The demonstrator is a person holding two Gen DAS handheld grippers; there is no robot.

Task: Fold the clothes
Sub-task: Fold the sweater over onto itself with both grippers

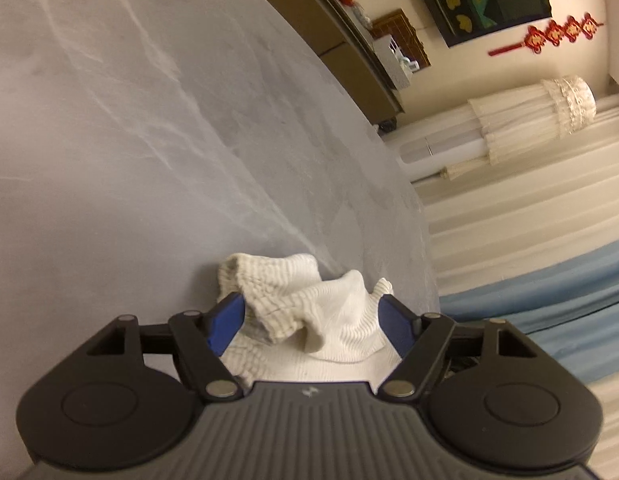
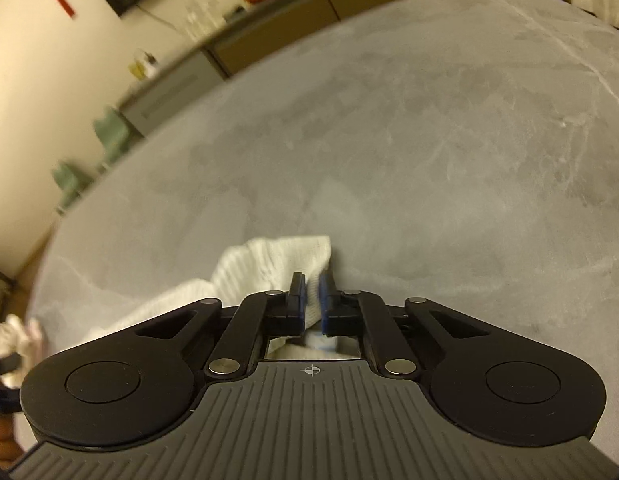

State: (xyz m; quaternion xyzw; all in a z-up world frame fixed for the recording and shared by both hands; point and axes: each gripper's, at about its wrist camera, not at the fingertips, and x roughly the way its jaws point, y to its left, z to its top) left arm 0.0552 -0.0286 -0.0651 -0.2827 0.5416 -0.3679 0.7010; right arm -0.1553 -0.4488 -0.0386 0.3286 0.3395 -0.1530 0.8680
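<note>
One white knit garment (image 1: 309, 312), two hand-held grippers

We counted one white knit garment (image 1: 317, 316) bunched between the spread jaws of the left gripper (image 1: 313, 316), one grey table (image 1: 149, 140) ahead, and two grippers in all, the right gripper (image 2: 312, 300) being the second.

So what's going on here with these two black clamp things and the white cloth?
A person is folding a white knitted garment on a grey marble-look table with two hand-held grippers. The left gripper is open, its blue pads either side of bunched fabric. The right gripper is nearly closed at another edge, apparently pinching it.
</note>
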